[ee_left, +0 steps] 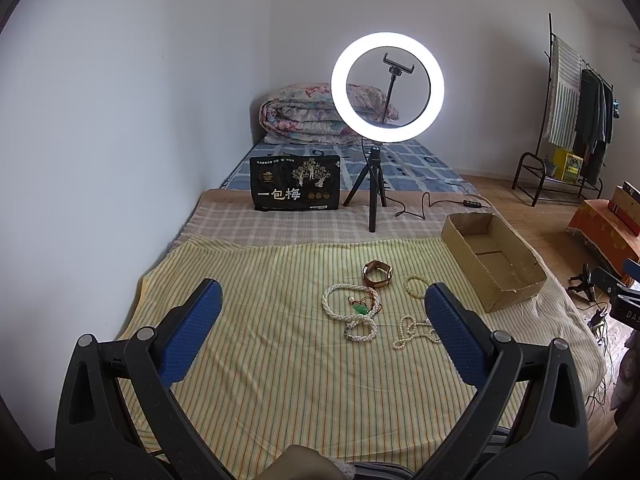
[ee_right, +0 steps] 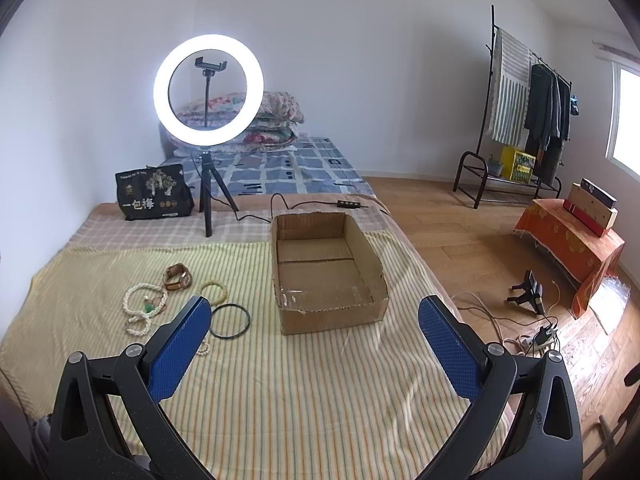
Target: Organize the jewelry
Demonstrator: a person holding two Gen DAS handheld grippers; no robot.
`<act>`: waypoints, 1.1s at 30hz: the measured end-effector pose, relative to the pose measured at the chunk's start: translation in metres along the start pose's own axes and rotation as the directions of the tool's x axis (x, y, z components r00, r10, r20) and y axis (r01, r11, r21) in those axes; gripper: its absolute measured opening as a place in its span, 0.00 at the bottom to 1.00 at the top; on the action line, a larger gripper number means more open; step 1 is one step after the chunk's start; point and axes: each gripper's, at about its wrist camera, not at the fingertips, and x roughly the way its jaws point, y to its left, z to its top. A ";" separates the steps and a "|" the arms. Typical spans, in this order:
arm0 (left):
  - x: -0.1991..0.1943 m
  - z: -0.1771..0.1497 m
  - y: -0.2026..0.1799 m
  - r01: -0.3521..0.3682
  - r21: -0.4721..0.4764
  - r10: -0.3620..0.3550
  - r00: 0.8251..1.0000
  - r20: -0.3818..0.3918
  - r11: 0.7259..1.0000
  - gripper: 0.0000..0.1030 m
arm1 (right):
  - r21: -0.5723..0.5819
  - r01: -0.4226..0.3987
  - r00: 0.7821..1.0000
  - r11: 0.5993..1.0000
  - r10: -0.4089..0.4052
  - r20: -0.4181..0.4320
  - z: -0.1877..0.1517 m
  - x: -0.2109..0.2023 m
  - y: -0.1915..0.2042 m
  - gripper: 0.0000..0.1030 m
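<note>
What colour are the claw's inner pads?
Blue, textured pads on a black frame; the right wrist view shows them best.

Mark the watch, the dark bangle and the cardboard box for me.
watch point(ee_right: 177, 277): right wrist view, on its brown strap.
dark bangle point(ee_right: 213, 326): right wrist view, on its left rim.
cardboard box point(ee_right: 332, 314): right wrist view, on its near wall.

Ring light point(ee_left: 387, 87) lit on tripod point(ee_left: 374, 184); black bag point(ee_left: 295, 184) beside it; folded quilt point(ee_left: 304, 118) behind; clothes rack point(ee_right: 516, 120) by wall.

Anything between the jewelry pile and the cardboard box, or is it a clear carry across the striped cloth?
Nothing visible blocks it: only bare striped cloth lies between the jewelry and the open, empty cardboard box.
</note>
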 end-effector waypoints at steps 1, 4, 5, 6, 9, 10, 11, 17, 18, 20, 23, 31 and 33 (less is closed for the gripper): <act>0.000 0.001 0.000 0.000 0.000 0.000 1.000 0.000 1.000 1.00 | 0.001 0.001 1.000 1.000 -0.001 -0.001 0.000 0.000 0.000 1.00; 0.000 0.001 0.000 0.002 -0.001 -0.002 1.000 -0.001 1.000 1.00 | 0.003 0.003 1.000 1.000 -0.003 -0.002 -0.001 0.001 0.000 1.00; -0.001 0.002 0.000 0.002 -0.002 -0.002 1.000 0.000 1.000 1.00 | 0.003 0.003 1.000 1.000 -0.003 -0.002 -0.001 0.001 0.000 1.00; -0.001 0.002 0.000 0.002 -0.001 -0.002 1.000 0.000 1.000 1.00 | 0.003 0.003 1.000 1.000 -0.003 -0.001 -0.001 0.001 0.000 1.00; -0.001 0.001 0.000 0.002 -0.002 -0.002 1.000 0.000 1.000 1.00 | 0.004 0.002 1.000 1.000 -0.002 0.000 -0.001 0.002 0.000 1.00; -0.002 0.002 0.000 0.002 -0.001 -0.002 1.000 0.001 1.000 1.00 | 0.004 0.002 1.000 1.000 -0.002 0.001 -0.001 0.001 0.000 1.00; -0.002 0.002 0.000 0.002 -0.001 -0.002 1.000 0.001 1.000 1.00 | 0.004 0.001 1.000 1.000 -0.001 0.001 -0.001 0.001 0.000 1.00; -0.003 0.004 -0.002 0.003 0.000 -0.003 1.000 0.003 1.000 1.00 | 0.005 0.001 1.000 1.000 -0.001 0.001 -0.001 0.001 0.000 1.00; -0.003 0.005 -0.003 0.004 -0.001 -0.004 1.000 0.003 1.000 1.00 | 0.004 0.001 1.000 1.000 -0.001 0.002 -0.001 0.001 0.000 1.00; -0.003 0.005 -0.003 0.004 -0.001 -0.004 1.000 0.003 1.000 1.00 | 0.004 0.000 1.000 1.000 0.000 0.001 -0.001 0.001 0.000 1.00; -0.003 0.005 -0.003 0.003 0.000 -0.003 1.000 0.003 1.000 1.00 | 0.003 -0.003 1.000 1.000 0.003 0.002 -0.002 0.001 0.001 1.00; -0.004 0.003 -0.003 0.003 -0.002 -0.003 1.000 0.005 1.000 1.00 | 0.005 -0.005 1.000 1.000 0.005 -0.002 -0.002 0.001 0.000 1.00; -0.004 0.003 -0.003 0.003 -0.001 -0.003 1.000 0.004 1.000 1.00 | 0.005 -0.003 1.000 1.000 0.003 -0.001 -0.003 0.001 0.001 1.00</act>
